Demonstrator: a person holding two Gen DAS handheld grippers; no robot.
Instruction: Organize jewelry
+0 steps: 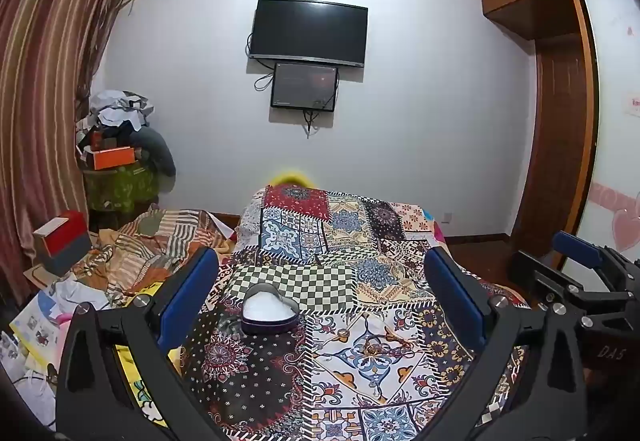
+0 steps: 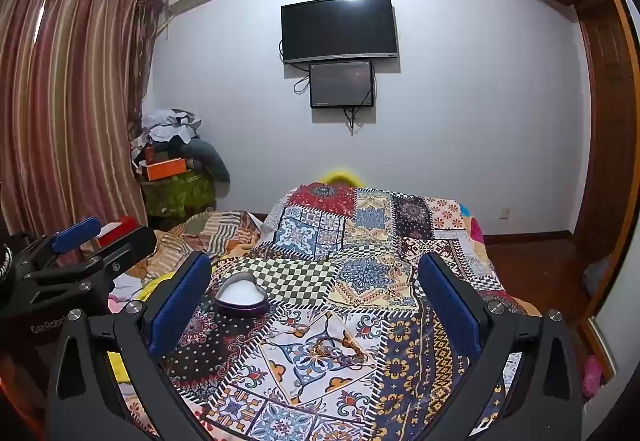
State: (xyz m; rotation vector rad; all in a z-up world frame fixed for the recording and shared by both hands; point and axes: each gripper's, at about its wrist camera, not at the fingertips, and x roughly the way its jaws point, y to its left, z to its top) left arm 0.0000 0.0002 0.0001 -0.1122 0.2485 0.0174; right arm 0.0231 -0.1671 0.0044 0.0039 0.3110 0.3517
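The left gripper (image 1: 320,293) is held wide open, with nothing between its blue pads. The right gripper (image 2: 316,293) is held wide open too, and nothing is gripped. A heart-shaped box (image 1: 270,311) with white padding is seen on the patterned cloth (image 1: 256,381), just ahead of the left gripper's left finger. A small pile of jewelry (image 2: 334,351) is laid on the cloth between the right gripper's fingers, a little ahead.

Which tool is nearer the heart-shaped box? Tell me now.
Left. The left tool has the heart-shaped box between its open fingers, toward its left finger. The right tool stands further right, with the box beside its left finger.
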